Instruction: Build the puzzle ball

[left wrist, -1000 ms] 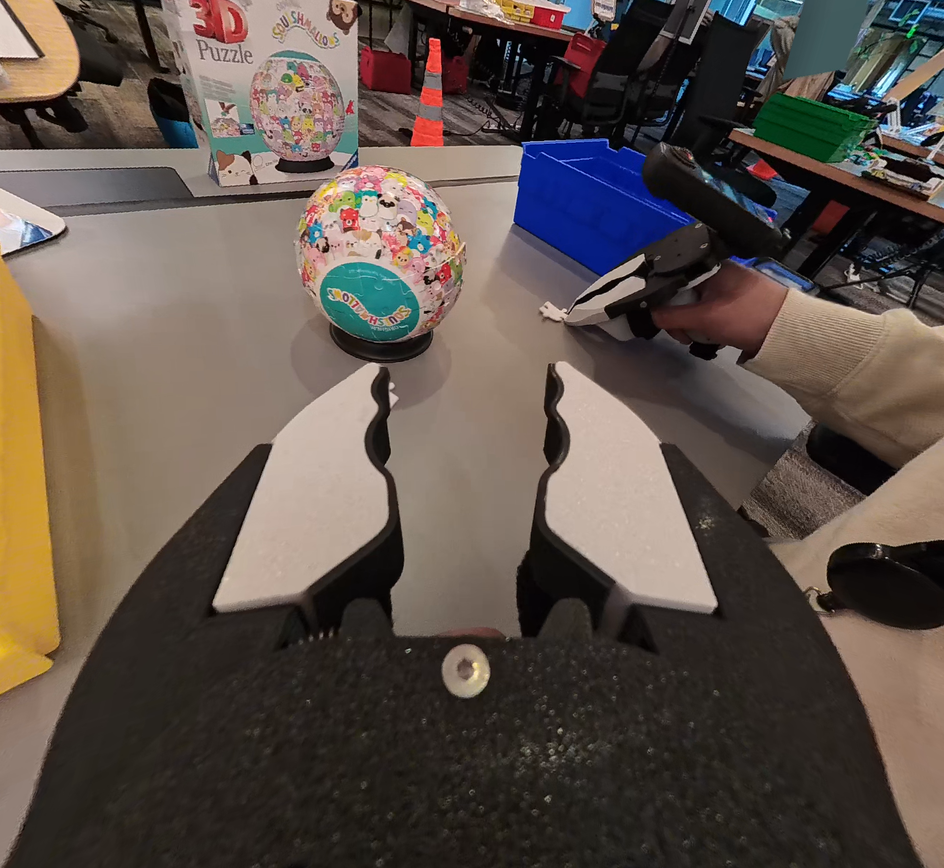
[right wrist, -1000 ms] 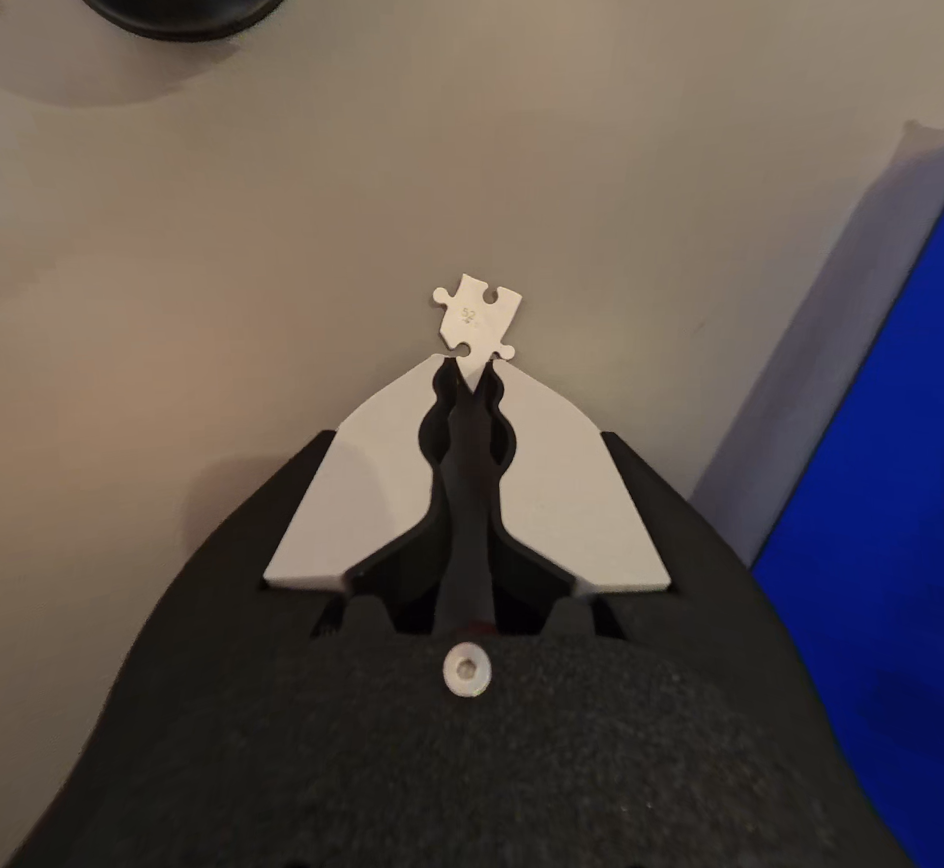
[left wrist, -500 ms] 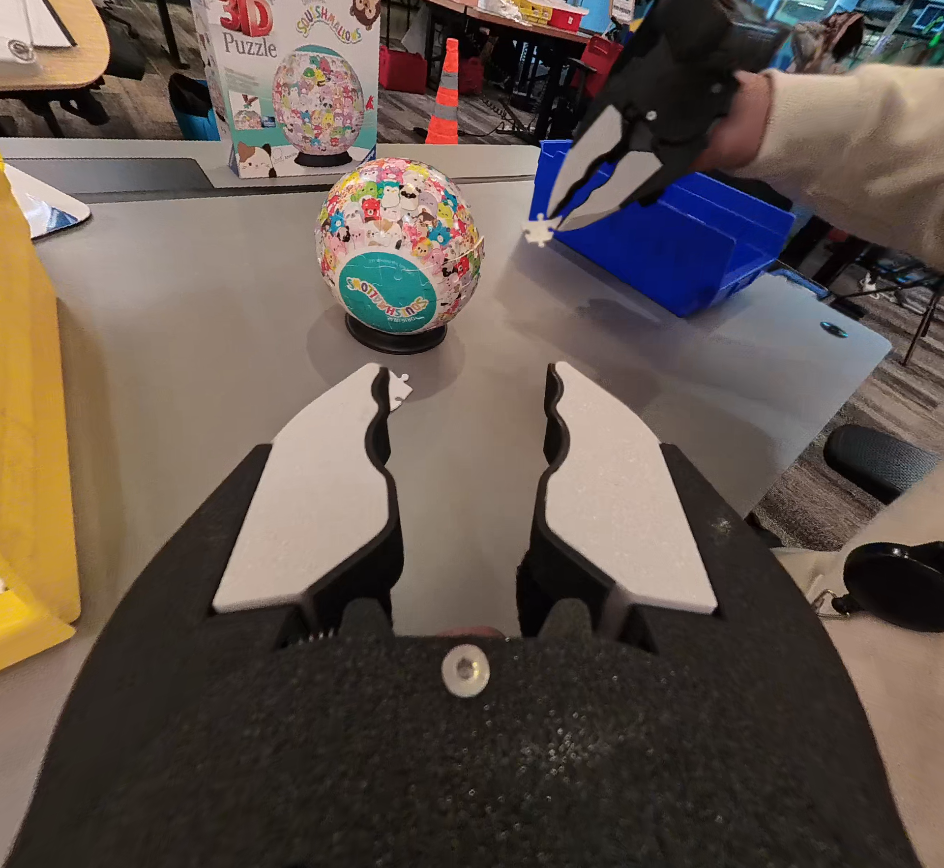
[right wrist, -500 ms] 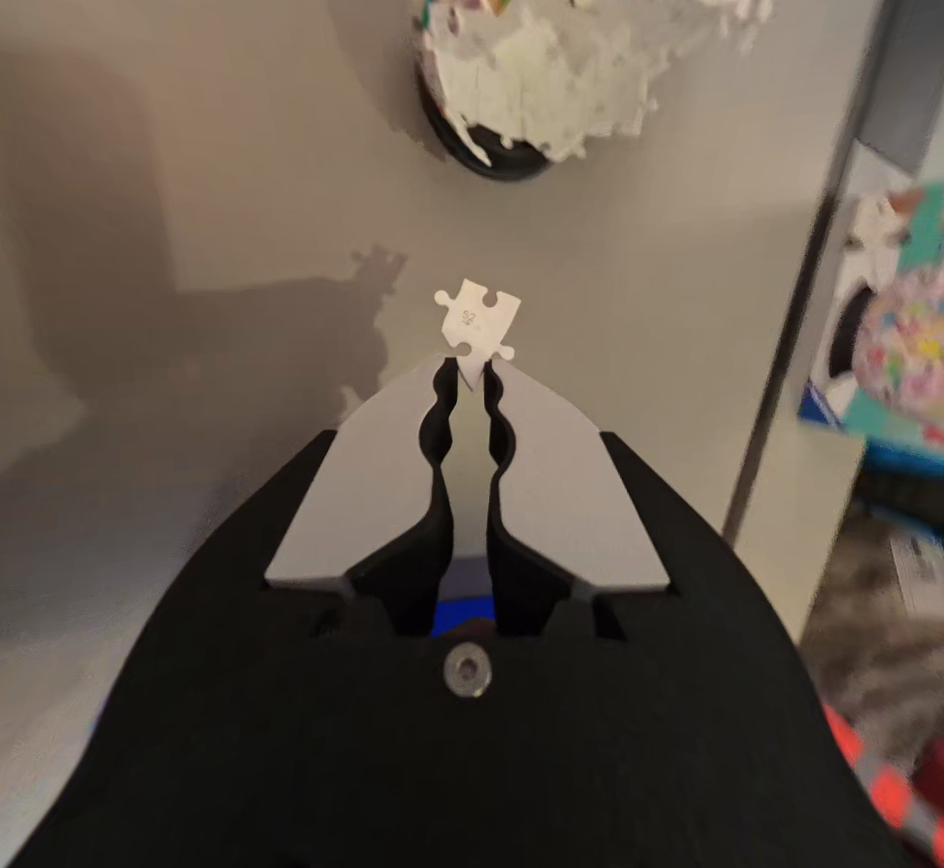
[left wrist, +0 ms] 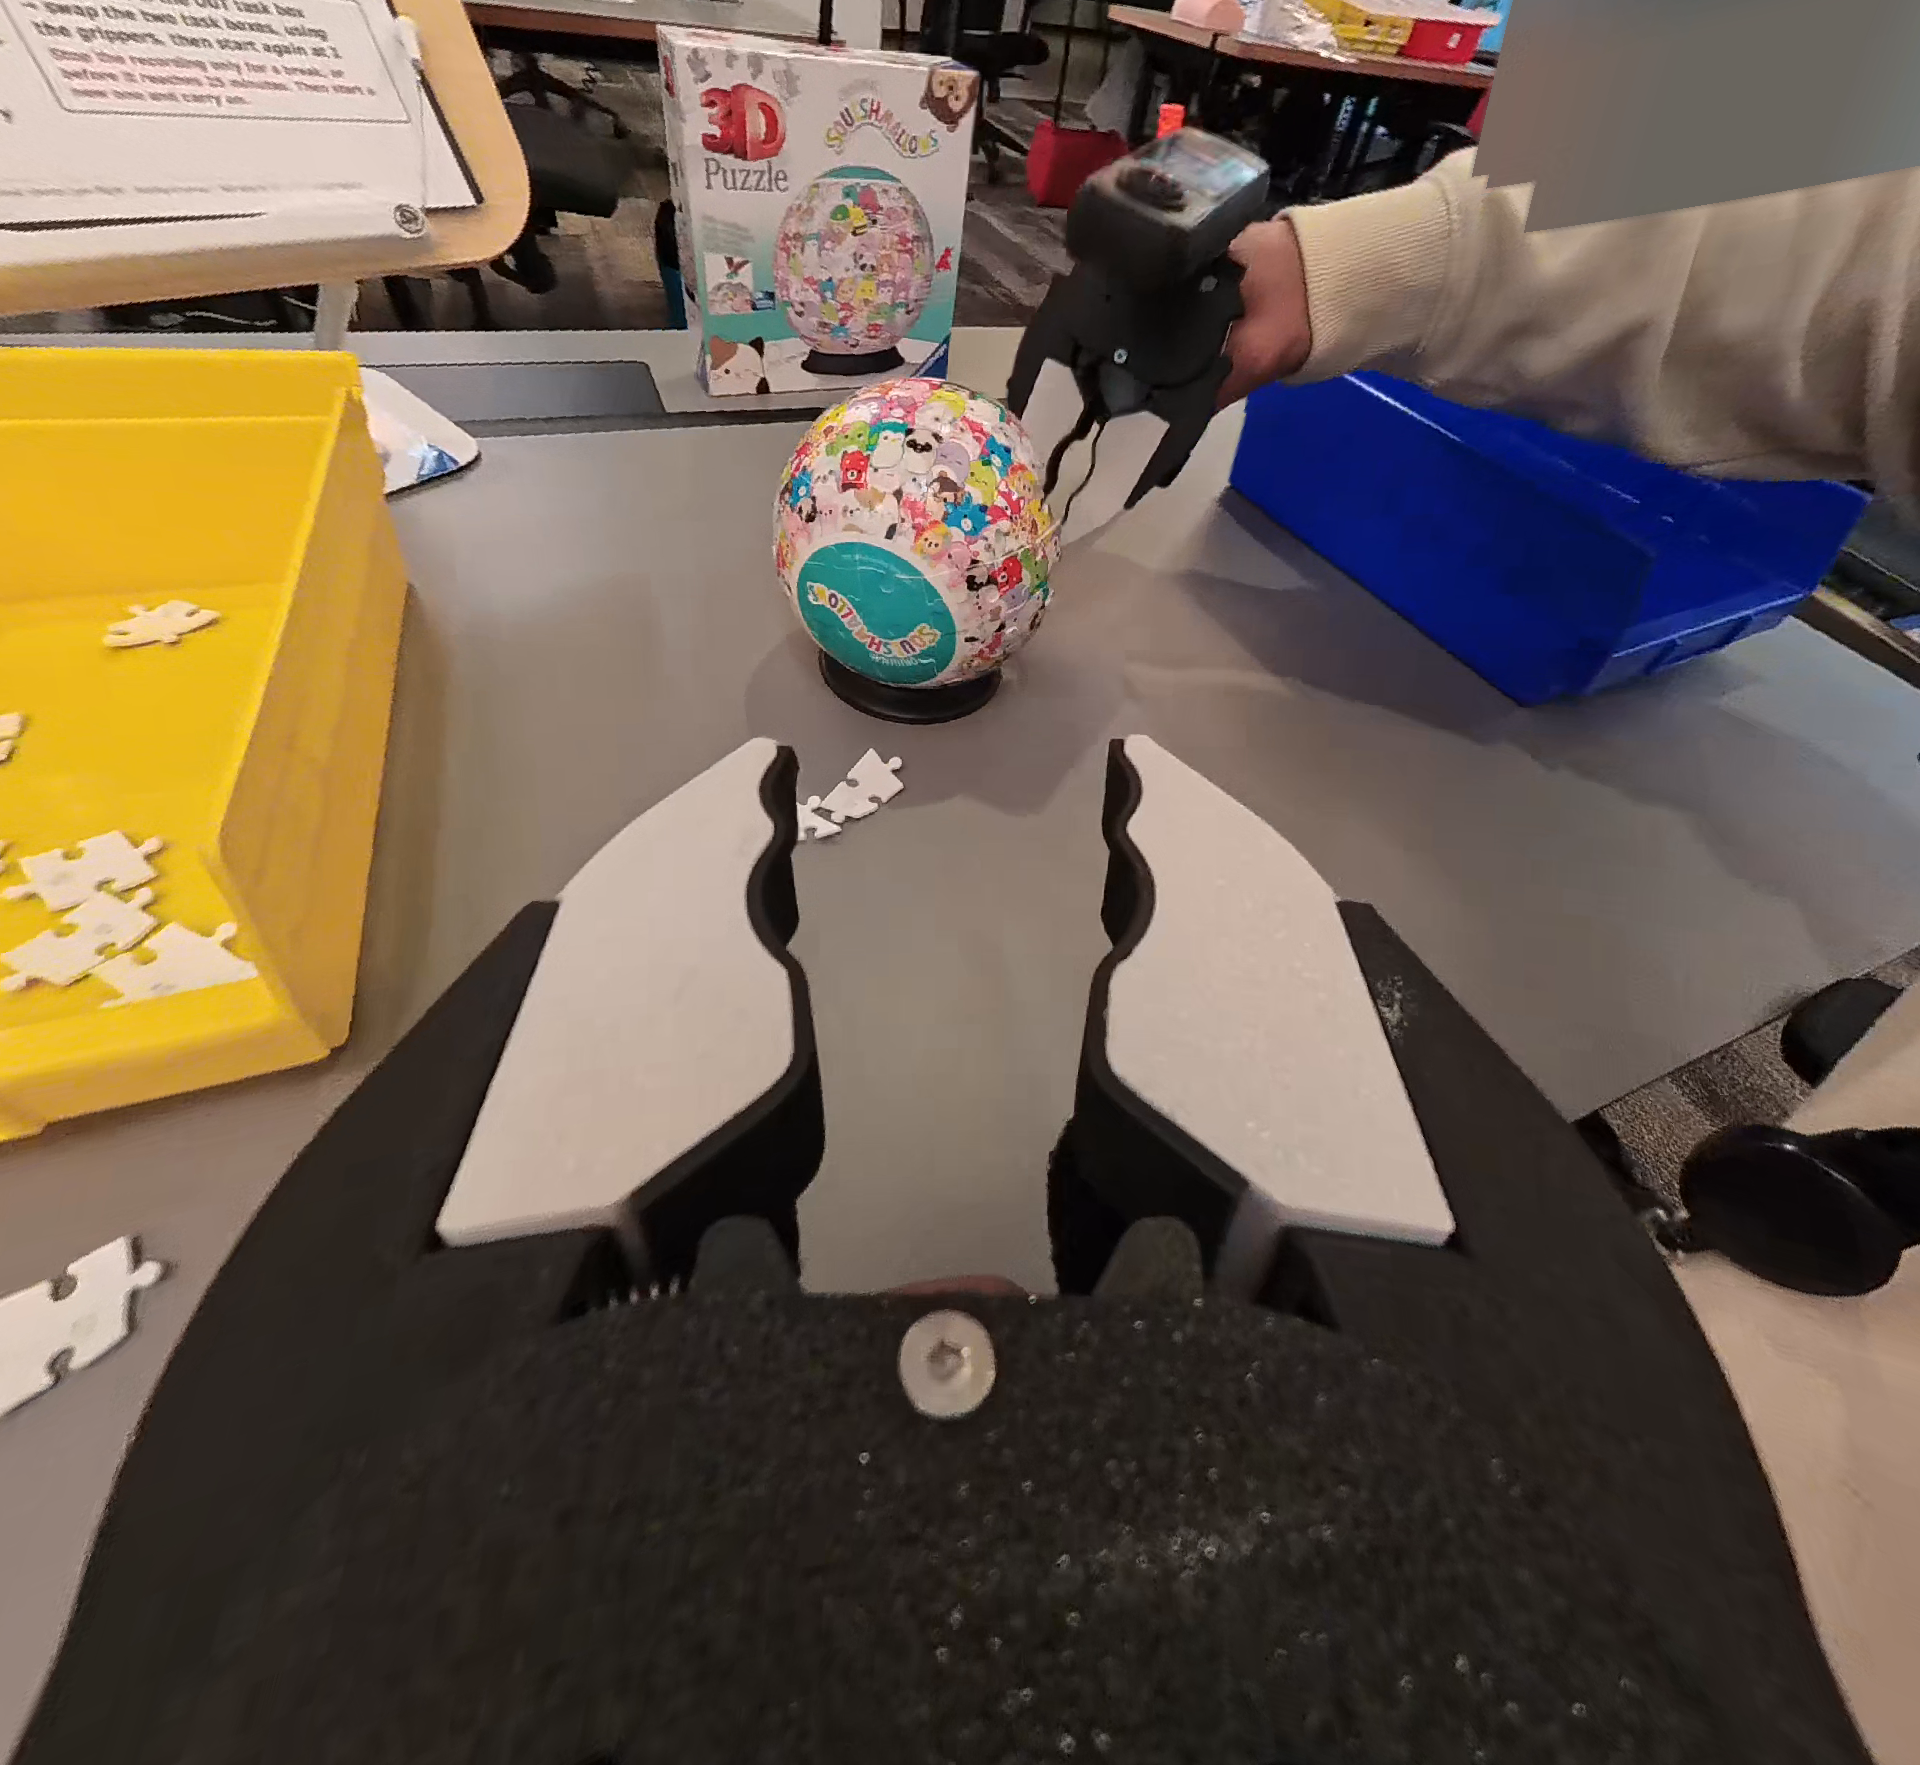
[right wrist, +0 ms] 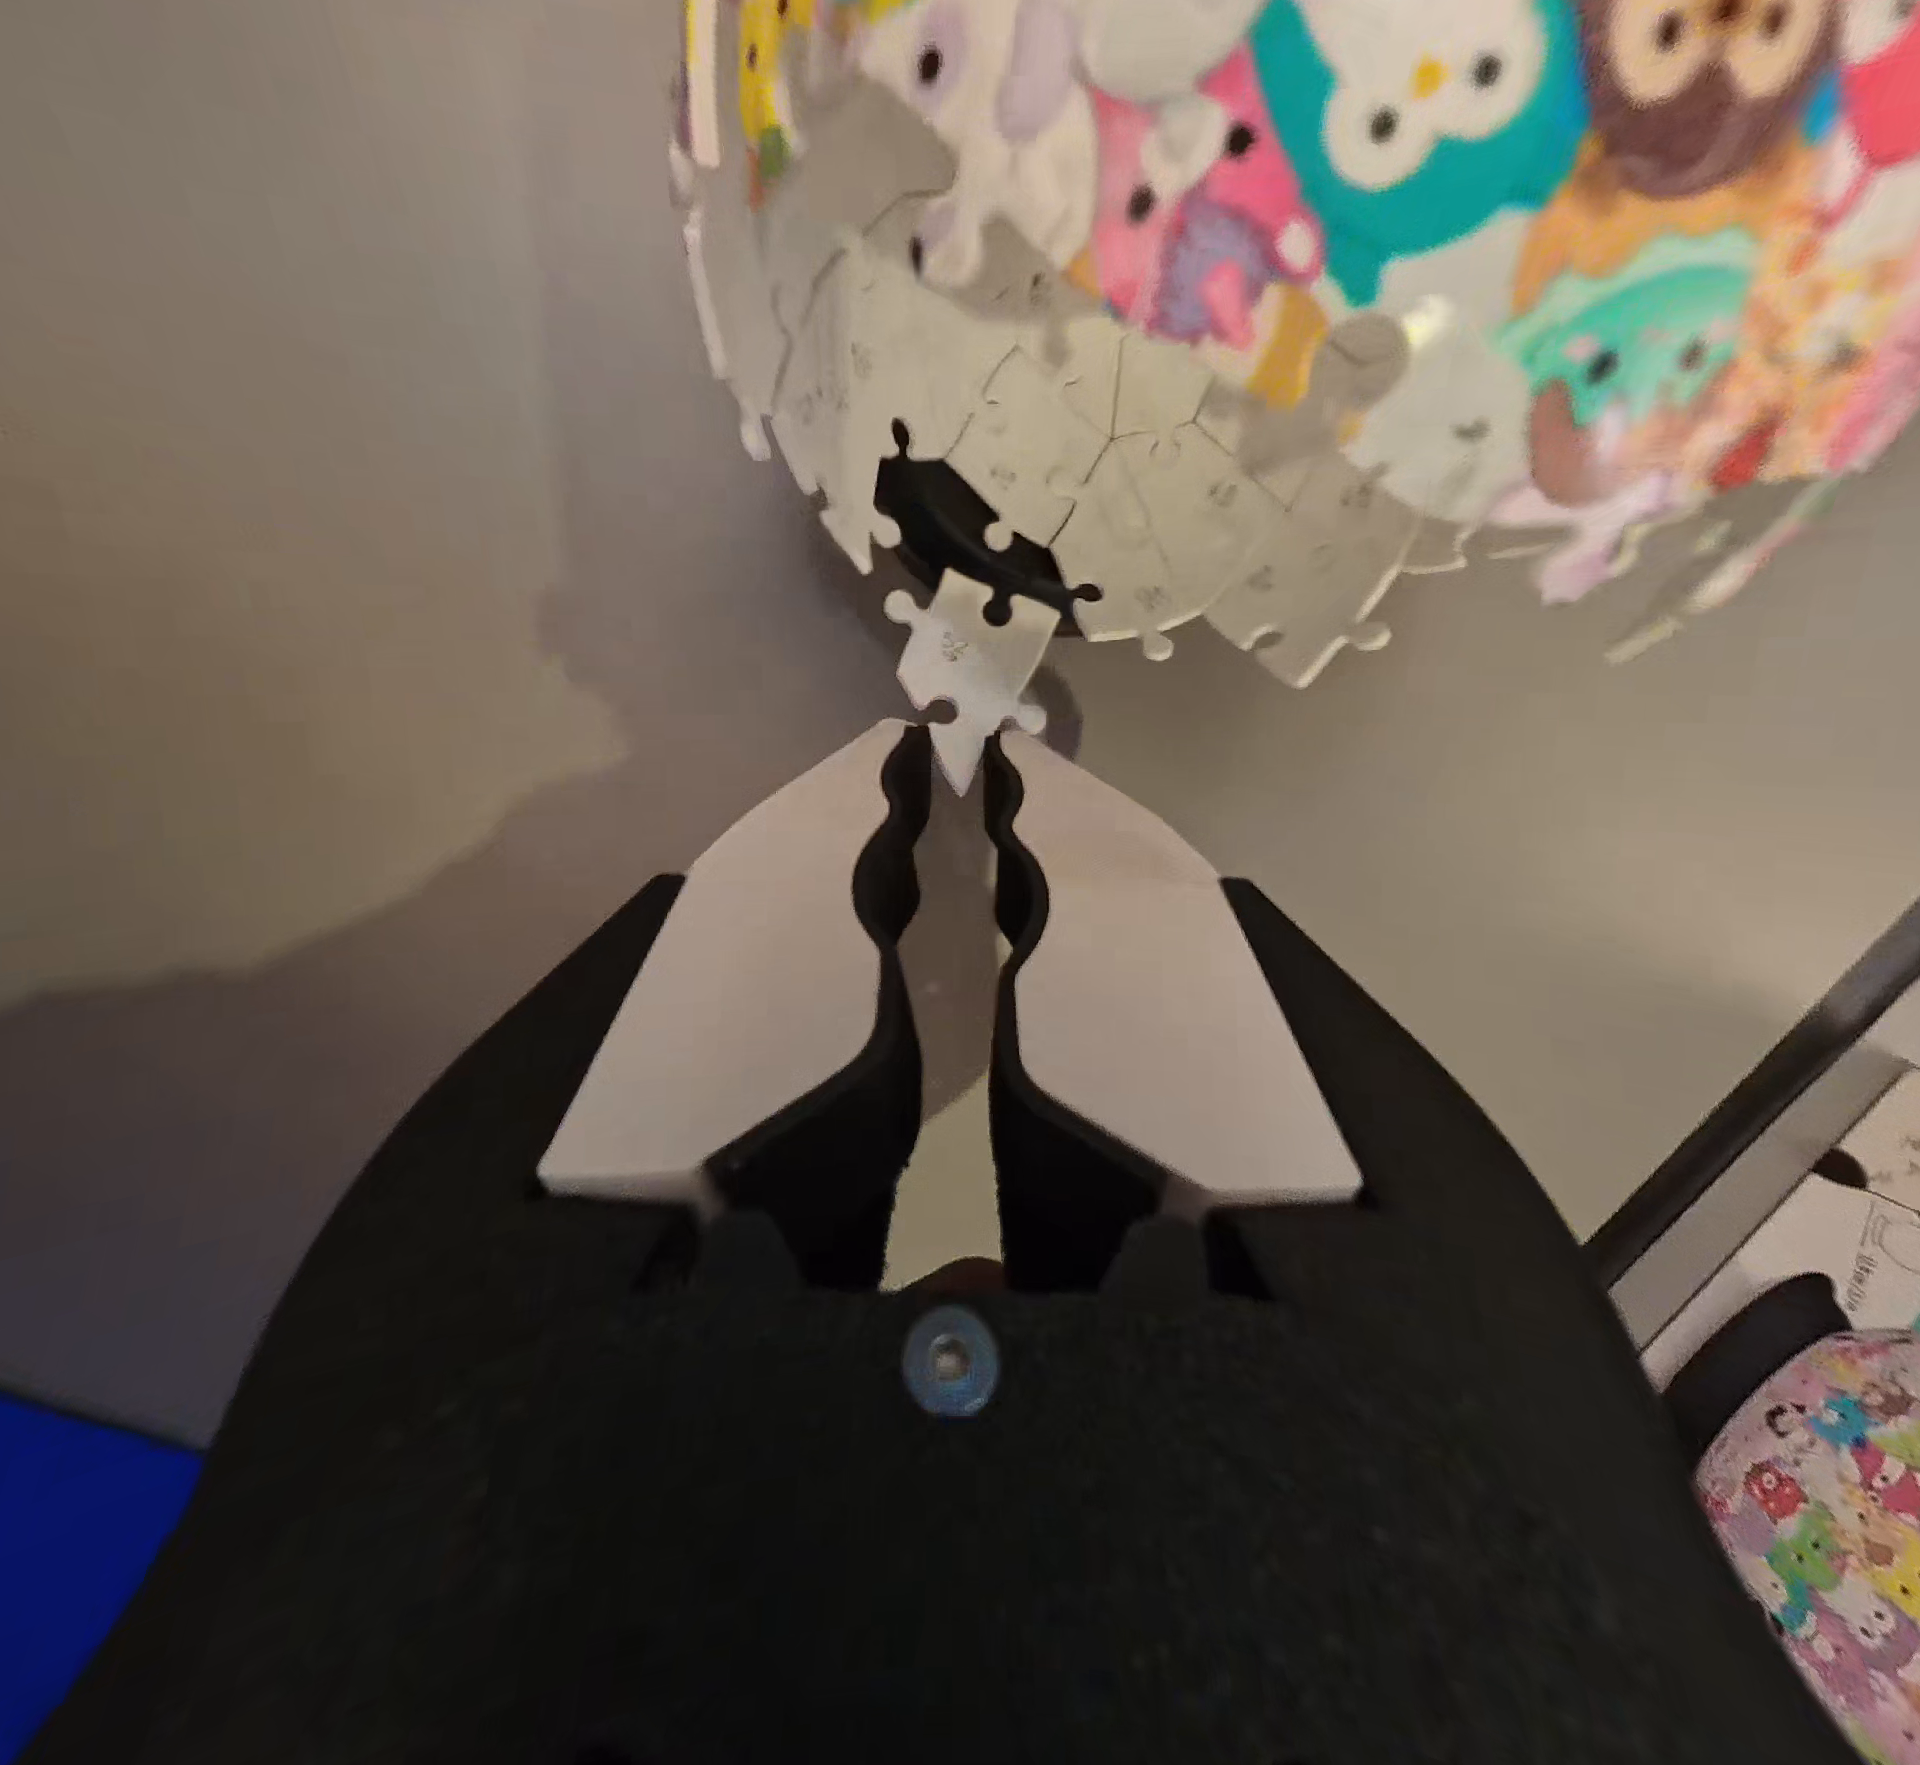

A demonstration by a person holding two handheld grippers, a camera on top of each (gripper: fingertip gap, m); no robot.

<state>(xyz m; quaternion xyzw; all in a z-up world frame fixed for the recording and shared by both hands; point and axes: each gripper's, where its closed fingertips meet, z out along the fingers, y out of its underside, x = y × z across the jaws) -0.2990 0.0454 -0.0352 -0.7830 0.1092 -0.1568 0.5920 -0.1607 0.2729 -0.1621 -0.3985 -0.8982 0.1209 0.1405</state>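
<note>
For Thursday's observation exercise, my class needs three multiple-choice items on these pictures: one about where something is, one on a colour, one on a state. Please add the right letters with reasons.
1. Where does the puzzle ball stand?
A. Inside the blue bin
B. On a black stand on the grey table, between the two bins
C. On top of the puzzle box

2. What colour is the bin holding loose white pieces?
A. Yellow
B. Green
C. Red

3. What is the right gripper doing?
A. Open and empty
B. Resting in the blue bin
C. Pinching a puzzle piece at a gap low in the ball

Answers:
1 B: the left wrist view shows the ball on its stand, with the blue bin to one side.
2 A: the pieces lie in the yellow bin.
3 C: the right wrist view shows the piece between the fingertips beside the dark gap.
</note>
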